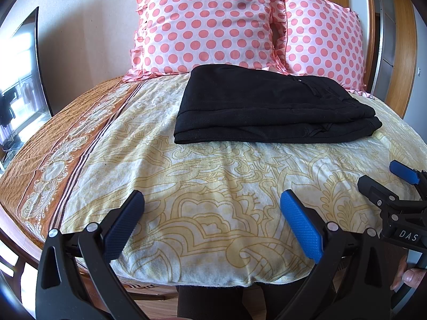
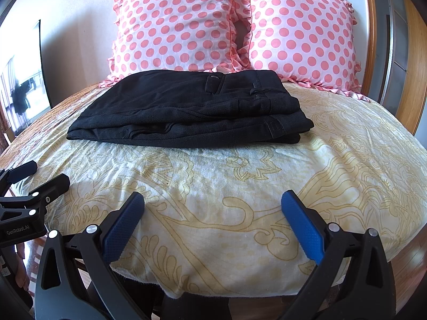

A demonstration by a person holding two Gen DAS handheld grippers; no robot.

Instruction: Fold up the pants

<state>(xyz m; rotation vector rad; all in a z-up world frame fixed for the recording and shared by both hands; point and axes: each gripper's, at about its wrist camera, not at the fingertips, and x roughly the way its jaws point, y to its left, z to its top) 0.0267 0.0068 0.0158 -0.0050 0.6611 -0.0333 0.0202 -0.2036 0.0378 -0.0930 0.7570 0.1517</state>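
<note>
Yellow-patterned bedding [image 1: 213, 176] covers the bed, with two polka-dot pillows [image 2: 176, 26] propped at its head. We hold the left gripper [image 1: 212, 221] and the right gripper [image 2: 213, 221] over the near edge, both spread wide and empty. We see the black pants [image 2: 186, 109] folded into a compact stack straight ahead, near the pillows and well apart from both tools, long axis running left to right. We judge neither gripper clearly nearer; any further fold needs a forward reach.
</note>
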